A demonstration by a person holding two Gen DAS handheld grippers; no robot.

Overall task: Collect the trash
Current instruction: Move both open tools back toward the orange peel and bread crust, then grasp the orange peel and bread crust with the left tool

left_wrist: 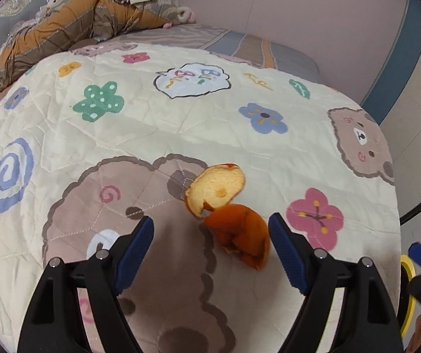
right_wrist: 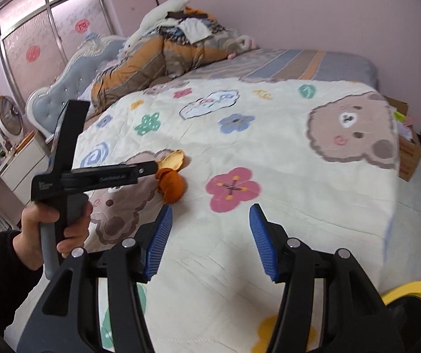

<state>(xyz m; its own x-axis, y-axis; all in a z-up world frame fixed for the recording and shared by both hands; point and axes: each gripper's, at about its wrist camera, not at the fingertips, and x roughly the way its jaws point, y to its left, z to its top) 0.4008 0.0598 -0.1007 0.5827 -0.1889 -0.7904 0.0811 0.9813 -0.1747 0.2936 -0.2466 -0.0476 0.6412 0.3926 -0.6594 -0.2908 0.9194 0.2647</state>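
Orange peel lies on the cartoon-print quilt (left_wrist: 181, 123): a dark orange piece (left_wrist: 240, 235) and a pale, inside-up piece (left_wrist: 216, 188) touching it behind. My left gripper (left_wrist: 210, 235) is open, its blue pads either side of the dark piece, just above the quilt. In the right wrist view the peel (right_wrist: 172, 186) lies left of centre, with the left gripper (right_wrist: 151, 168) reaching it from the left. My right gripper (right_wrist: 209, 226) is open and empty over the quilt (right_wrist: 269, 147), nearer than the peel.
A yellow-rimmed bin (right_wrist: 413, 297) sits at the bed's near right corner, also in the left wrist view (left_wrist: 407, 288). Piled bedding and clothes (right_wrist: 163, 50) lie at the headboard end. A cardboard box (right_wrist: 410, 153) stands beside the bed's far right. Shelves and a fan (right_wrist: 10, 114) stand at left.
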